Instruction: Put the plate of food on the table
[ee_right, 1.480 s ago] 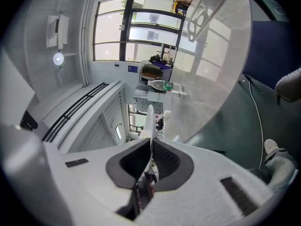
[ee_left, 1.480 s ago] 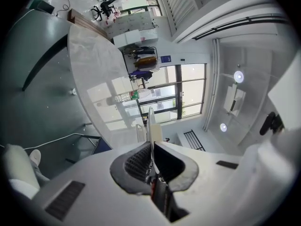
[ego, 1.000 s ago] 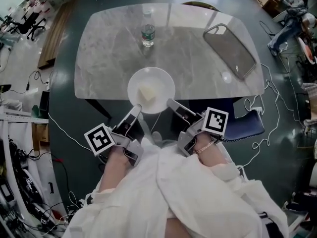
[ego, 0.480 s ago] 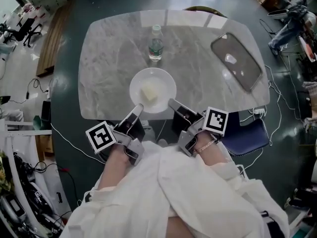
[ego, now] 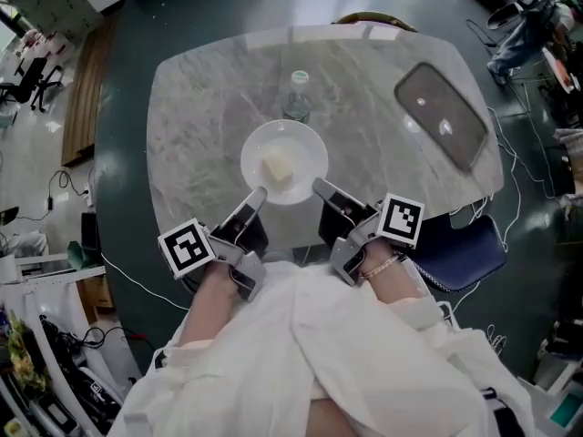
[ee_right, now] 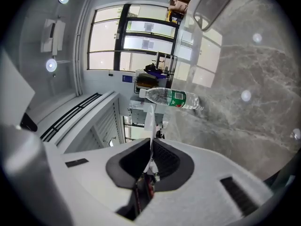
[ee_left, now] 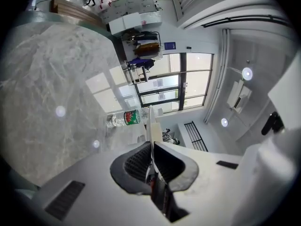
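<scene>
Grippers come nearest: left gripper [ego: 256, 195] and right gripper [ego: 320, 188] each pinch the near rim of the white plate [ego: 307, 142]. It carries a pale food block [ego: 276, 167] over the marble table [ego: 196, 116], short of the water bottle [ego: 297, 98]. Lowering and release apparently remain.

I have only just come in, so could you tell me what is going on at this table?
A person holds a white plate by its near rim, with the left gripper and the right gripper both shut on it. A pale piece of food sits on it. The plate is over the marble table, just before a water bottle; whether it has touched down I cannot tell.
</scene>
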Action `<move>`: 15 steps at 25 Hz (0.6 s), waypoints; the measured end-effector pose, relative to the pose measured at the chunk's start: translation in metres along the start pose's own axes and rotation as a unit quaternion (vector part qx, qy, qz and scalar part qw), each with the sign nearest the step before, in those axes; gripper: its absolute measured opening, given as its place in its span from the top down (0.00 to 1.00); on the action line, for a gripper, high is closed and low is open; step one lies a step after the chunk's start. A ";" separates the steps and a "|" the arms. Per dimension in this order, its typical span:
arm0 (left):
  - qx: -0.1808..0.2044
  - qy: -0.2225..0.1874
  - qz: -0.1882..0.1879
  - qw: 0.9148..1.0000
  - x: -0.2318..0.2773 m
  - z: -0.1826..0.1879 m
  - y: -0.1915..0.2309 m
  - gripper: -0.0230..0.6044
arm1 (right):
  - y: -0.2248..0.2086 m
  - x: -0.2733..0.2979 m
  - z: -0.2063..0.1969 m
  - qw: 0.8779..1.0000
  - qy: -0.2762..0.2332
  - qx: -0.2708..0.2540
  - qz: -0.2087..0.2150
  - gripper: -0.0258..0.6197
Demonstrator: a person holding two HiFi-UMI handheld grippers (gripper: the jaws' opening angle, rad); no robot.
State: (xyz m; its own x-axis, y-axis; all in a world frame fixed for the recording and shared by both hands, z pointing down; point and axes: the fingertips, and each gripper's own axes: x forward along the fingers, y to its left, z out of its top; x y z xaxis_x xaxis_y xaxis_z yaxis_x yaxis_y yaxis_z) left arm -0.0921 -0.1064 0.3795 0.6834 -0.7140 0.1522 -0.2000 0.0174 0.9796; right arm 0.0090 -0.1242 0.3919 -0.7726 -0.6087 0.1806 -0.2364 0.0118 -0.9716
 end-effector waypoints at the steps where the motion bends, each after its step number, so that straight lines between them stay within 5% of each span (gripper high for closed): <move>1: 0.000 0.005 -0.001 1.000 0.001 0.005 0.002 0.92 | 0.000 0.004 0.001 1.000 -0.004 -0.001 -0.001 0.95; 15: -0.013 0.069 0.000 0.998 0.011 0.035 0.021 0.92 | -0.012 0.028 -0.002 0.997 -0.061 0.038 -0.030 0.95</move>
State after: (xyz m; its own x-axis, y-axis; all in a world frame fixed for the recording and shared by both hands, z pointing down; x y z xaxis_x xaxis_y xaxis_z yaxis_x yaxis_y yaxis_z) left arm -0.1135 -0.1379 0.3973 0.7736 -0.6114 0.1666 -0.1833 0.0358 0.9824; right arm -0.0109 -0.1398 0.4094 -0.6801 -0.6981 0.2236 -0.2310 -0.0854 -0.9692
